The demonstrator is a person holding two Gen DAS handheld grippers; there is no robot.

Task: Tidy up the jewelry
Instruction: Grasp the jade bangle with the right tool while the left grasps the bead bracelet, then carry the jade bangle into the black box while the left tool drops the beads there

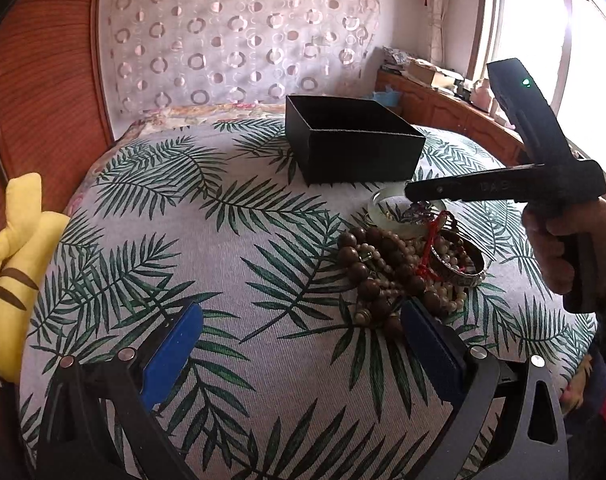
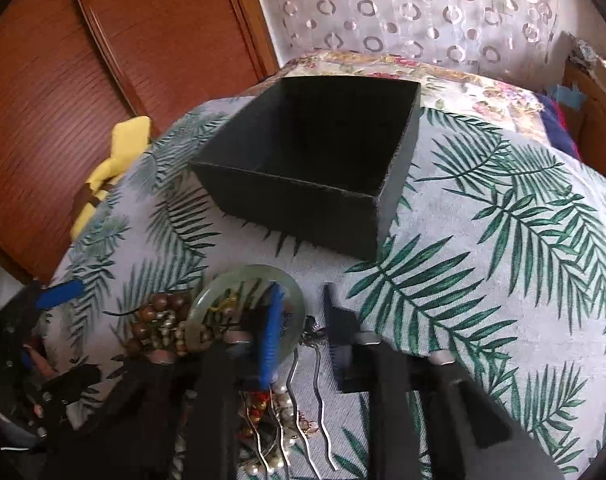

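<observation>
Bangle (image 2: 250,276) at six o'clock of the box (image 2: 303,168): my right gripper (image 2: 303,320) pinches its rim. Next I lift it into the box; left gripper (image 1: 303,344) is spread.

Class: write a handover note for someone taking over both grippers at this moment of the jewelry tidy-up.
Left gripper: open, holding nothing, above the bedspread beside the jewelry pile.
Right gripper: jaws closed on the jade bangle rim, one finger inside the ring; bangle lying on the pile.
Black box: open, looks empty, behind the pile.
Done: nothing boxed.
Left: move bangle, bead strings, metal bangle and hairpins into the box.
</observation>
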